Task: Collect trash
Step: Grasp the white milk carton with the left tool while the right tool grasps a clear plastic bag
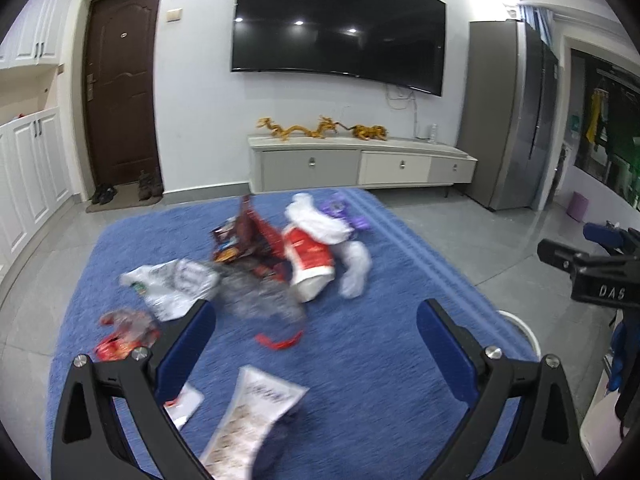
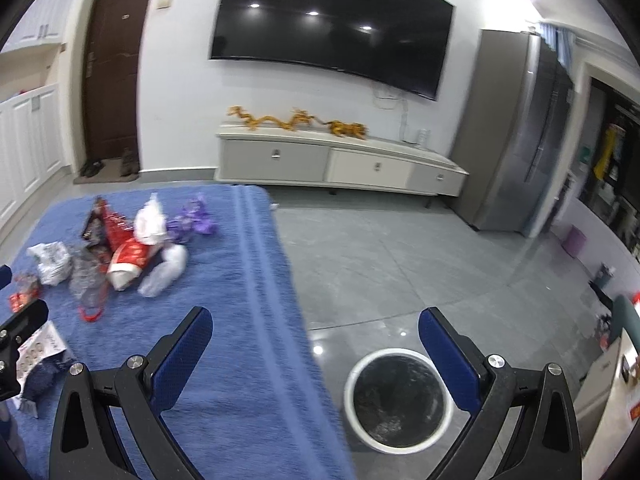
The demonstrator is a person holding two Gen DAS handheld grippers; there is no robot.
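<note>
Both grippers, left gripper (image 1: 316, 314) and right gripper (image 2: 316, 322), hang spread and empty; wrappers (image 1: 256, 248) litter the blue cloth (image 1: 360, 360). Light film could slip before the bin (image 2: 398, 398).

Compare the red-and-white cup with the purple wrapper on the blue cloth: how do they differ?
The red-and-white cup lies tipped on its side, its white open end facing the camera; the purple wrapper is a crumpled, shapeless scrap. The cup is the bulkier of the two and sits in the middle of the pile, while the wrapper lies at the pile's far edge. Both rest on the blue cloth, untouched by either gripper.
</note>
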